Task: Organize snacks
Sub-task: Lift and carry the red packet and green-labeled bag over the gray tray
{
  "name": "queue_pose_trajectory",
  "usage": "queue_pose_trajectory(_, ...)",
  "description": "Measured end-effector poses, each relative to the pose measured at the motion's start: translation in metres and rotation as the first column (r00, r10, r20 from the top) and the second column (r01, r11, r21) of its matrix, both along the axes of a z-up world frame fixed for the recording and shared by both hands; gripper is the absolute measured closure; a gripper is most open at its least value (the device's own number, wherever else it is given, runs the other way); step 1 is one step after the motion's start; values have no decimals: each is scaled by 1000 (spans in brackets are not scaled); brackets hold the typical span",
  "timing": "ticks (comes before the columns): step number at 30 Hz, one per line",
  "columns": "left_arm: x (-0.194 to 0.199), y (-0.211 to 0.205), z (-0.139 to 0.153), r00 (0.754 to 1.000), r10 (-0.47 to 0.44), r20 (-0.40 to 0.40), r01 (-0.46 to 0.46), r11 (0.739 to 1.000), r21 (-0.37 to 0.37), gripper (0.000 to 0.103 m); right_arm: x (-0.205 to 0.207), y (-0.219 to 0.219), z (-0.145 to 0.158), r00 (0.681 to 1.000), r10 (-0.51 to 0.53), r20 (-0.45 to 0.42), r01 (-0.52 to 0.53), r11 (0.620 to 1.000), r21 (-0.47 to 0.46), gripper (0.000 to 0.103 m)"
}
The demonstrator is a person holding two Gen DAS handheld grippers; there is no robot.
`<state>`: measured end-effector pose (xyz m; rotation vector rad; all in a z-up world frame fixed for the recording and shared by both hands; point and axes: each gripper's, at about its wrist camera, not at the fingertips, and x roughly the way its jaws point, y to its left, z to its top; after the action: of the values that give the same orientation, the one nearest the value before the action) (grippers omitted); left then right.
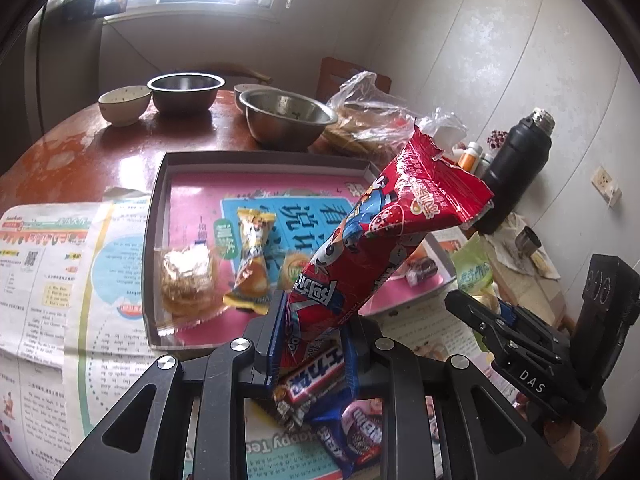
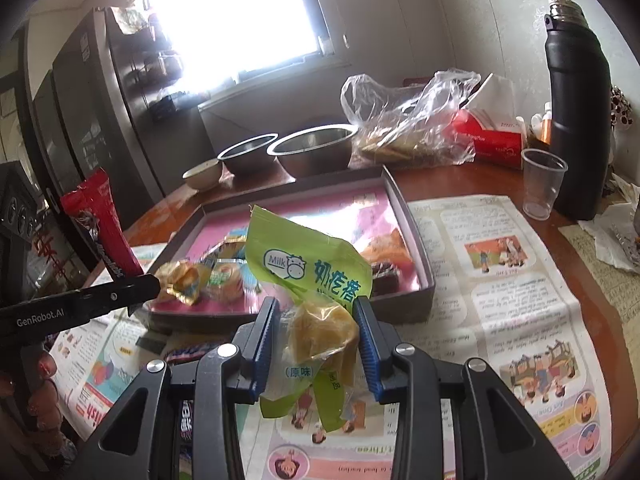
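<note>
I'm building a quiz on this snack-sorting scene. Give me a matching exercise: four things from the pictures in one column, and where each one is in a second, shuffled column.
Things:
1. red snack packet
2. green milk-candy packet
3. yellow wrapped cake
4. clear plastic cup

Places:
A. lying inside the shallow box
B. pinched in the right gripper
C. standing on the table beside the black flask
D. pinched in the left gripper

Pairs: 1-D, 2-B, 3-A, 4-C
</note>
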<state>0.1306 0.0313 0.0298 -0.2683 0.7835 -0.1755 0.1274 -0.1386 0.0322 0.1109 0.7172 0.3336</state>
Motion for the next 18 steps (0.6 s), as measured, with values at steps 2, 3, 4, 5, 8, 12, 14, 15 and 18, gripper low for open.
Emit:
queue_pose_trajectory(2,3,0,3,1000,3,8,-3,1000,-3,78,2,0,2,1000,-3,7,3,1000,3,65)
queue_pose_trajectory(3,5,0,4,1000,6,10,-6,1000,-3,78,4,0,4,1000,-3,9,3,1000,6,65)
queue_pose_trajectory(4,6,1,4,1000,8,13,-8,1000,-5,78,5,-1,5,1000,-3,13,3,1000,8,65)
queue_pose_trajectory(5,8,1,5,1000,10,16,-10,1000,-5,78,7,0,7,1000,-3,17,3,1000,9,65)
queue_pose_trajectory(8,14,2,6,1000,14,17,-14,1000,-12,78,10,-1,10,1000,-7,27,6,1000,15,65)
queue_pose_trajectory(12,21,2,7,1000,16,21,-15,1000,-16,78,15,-3,15,999,-13,40,12,1000,21,65)
queue_pose_trajectory(14,25,2,6,1000,17,21,-16,1000,-18,78,17,-3,17,999,-18,45,17,1000,21,65)
queue_pose_trajectory(15,26,2,6,1000,17,21,-16,1000,-20,78,19,-3,18,999,-18,47,17,1000,22,65)
queue_pose_trajectory(18,29,3,6,1000,14,22,-13,1000,-27,78,24,-3,19,999,-21,48,20,1000,22,65)
